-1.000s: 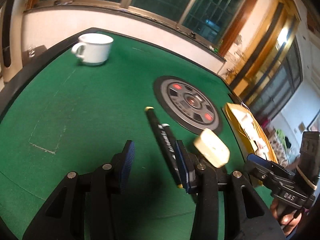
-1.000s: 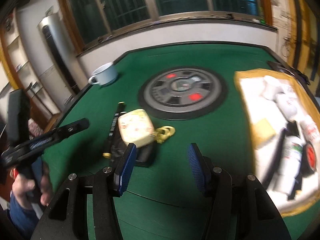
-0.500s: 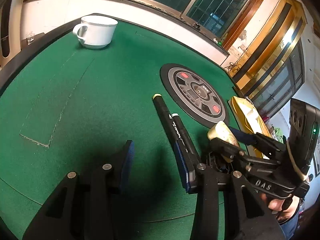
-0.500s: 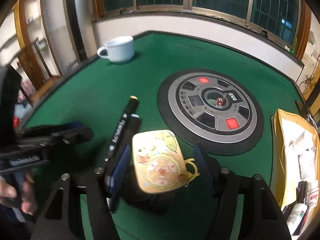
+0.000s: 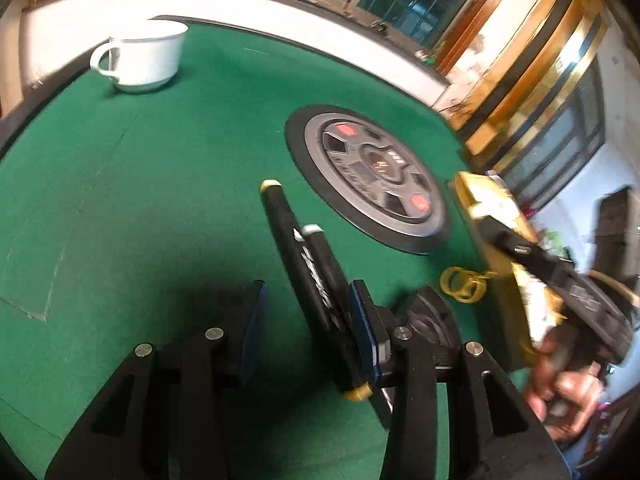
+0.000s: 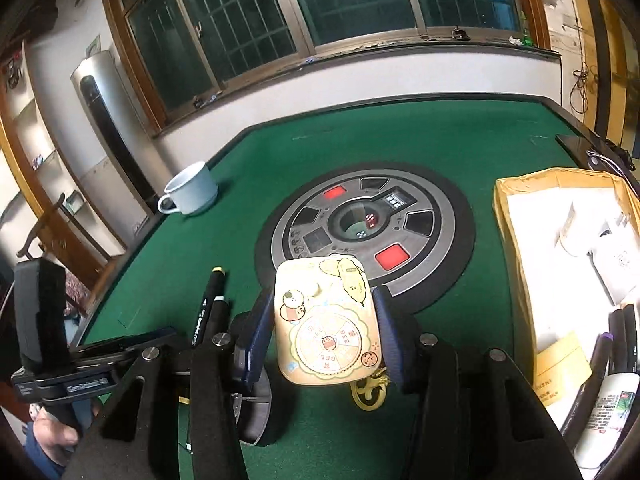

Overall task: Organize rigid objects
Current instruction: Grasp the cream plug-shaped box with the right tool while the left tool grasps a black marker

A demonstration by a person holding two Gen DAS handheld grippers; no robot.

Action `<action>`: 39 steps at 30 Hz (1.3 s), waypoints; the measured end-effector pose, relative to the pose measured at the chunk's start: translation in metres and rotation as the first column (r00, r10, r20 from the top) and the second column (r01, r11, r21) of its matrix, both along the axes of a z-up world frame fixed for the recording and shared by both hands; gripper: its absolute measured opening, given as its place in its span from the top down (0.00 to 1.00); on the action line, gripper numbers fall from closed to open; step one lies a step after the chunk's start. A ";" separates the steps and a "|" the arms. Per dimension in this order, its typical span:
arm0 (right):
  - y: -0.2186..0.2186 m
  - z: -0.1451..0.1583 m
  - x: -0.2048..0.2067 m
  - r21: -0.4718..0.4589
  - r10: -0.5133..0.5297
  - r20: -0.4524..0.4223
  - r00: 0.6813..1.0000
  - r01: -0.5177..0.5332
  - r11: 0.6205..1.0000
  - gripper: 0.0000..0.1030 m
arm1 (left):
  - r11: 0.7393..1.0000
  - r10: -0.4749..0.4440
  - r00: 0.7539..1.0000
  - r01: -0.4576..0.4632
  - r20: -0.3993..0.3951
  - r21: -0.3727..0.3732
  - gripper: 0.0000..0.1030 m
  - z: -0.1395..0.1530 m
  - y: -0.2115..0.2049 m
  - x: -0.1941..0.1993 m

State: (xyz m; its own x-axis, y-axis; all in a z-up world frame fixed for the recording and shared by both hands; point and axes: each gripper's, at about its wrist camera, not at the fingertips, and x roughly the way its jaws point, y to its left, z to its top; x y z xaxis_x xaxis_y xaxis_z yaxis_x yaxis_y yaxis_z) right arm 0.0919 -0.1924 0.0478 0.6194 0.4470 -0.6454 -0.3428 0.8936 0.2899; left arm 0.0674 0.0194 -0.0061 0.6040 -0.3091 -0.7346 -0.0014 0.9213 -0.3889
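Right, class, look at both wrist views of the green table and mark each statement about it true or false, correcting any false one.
1. The white cup stands upright on the green table. True.
2. The cream cartoon-printed case sits between the right gripper fingers. True; the jaws are closing on it.
3. The left gripper is clamped on the white cup. False: the cup stands far off near the table edge, and nothing lies between its pads.
4. The two black markers lie inside the yellow box. False: they lie on the felt beside the left gripper.
5. The round panel in the table centre shows red buttons. True.
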 end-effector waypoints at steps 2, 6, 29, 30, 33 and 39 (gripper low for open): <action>-0.002 0.004 -0.003 0.014 0.000 0.010 1.000 -0.001 1.000 0.57 | 0.999 -0.001 1.000 0.001 -0.003 0.043 0.64 0.000 -0.004 0.005; -0.006 0.010 -0.006 0.031 0.001 0.020 1.000 -0.001 1.000 0.57 | 0.992 0.009 1.000 -0.011 0.013 0.125 0.62 0.002 -0.007 0.013; -0.014 0.010 -0.003 0.052 -0.031 0.010 0.999 0.030 0.998 0.57 | 0.936 -0.063 0.998 0.060 -0.004 0.347 0.88 0.002 -0.019 -0.010; -0.014 0.009 -0.003 0.050 -0.034 0.011 0.999 0.033 0.998 0.57 | 0.934 -0.064 0.998 0.059 0.004 0.351 0.88 0.002 -0.017 -0.012; -0.015 0.011 -0.003 0.057 -0.032 0.014 0.999 0.031 0.998 0.57 | 0.939 -0.065 0.998 0.054 0.021 0.339 0.88 0.001 -0.013 -0.012; -0.012 0.013 -0.006 0.067 -0.016 0.022 1.000 0.014 0.998 0.57 | 0.972 -0.061 0.994 0.040 0.086 0.232 0.88 0.007 -0.005 -0.014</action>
State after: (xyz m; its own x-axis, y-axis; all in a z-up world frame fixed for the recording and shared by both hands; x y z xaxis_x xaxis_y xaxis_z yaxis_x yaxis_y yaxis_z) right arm 0.0863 -0.2040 0.0605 0.6401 0.4794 -0.6005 -0.3367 0.8775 0.3416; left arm 0.0538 0.0146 0.0010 0.6599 -0.1705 -0.7317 0.0732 0.9839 -0.1631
